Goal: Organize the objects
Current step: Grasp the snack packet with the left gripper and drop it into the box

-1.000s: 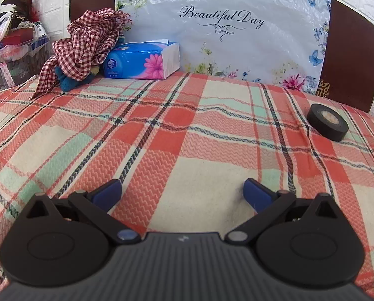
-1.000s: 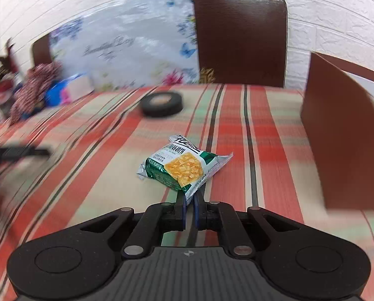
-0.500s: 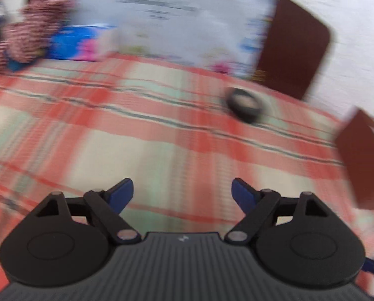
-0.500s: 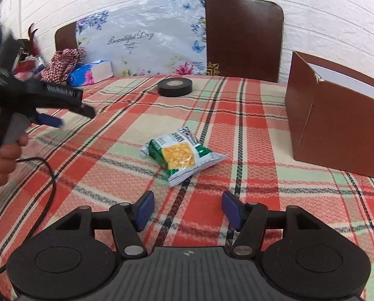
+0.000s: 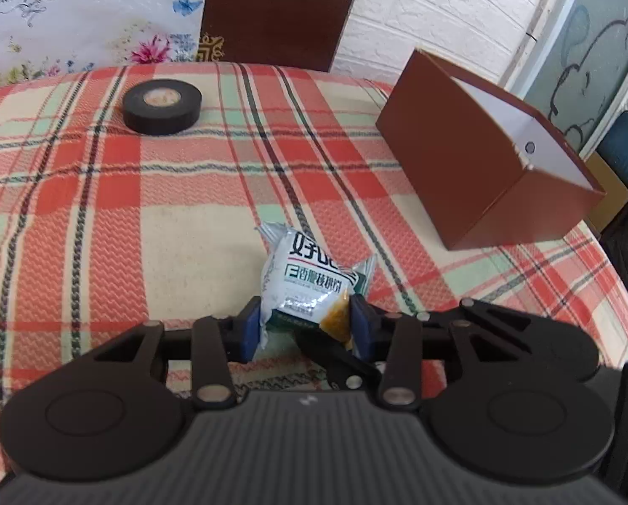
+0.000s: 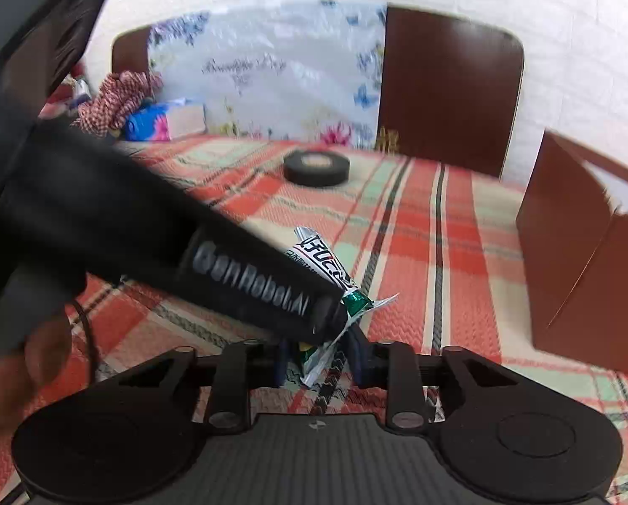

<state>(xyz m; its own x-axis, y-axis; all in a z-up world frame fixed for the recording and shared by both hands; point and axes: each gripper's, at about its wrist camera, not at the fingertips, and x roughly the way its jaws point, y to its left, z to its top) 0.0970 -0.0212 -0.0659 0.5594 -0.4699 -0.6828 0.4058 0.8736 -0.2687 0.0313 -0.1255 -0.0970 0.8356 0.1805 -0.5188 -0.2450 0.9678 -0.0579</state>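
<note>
White brick wall at the back; the bench (image 5: 82, 219) wears a red, cream and green plaid cloth. Landmark: the brown box (image 5: 478, 168), open-topped and empty as far as its inside shows.

Step in hand: grasping the snack packet (image 5: 314, 282), which sits on the cloth in front of the box, with the tape roll (image 5: 161, 106) well beyond it.

Left tool (image 5: 303, 328): jaws have just been closing and now pinch the packet's near end, both pads touching the wrapper.

Right tool (image 6: 319, 362): jaws also just closing, part open. The packet's crimped edge (image 6: 318, 362) sits between the pads, though I cannot tell if they press it.

Next, as I judge it: one tool lets go, and the other lifts the packet over the box wall.
</note>
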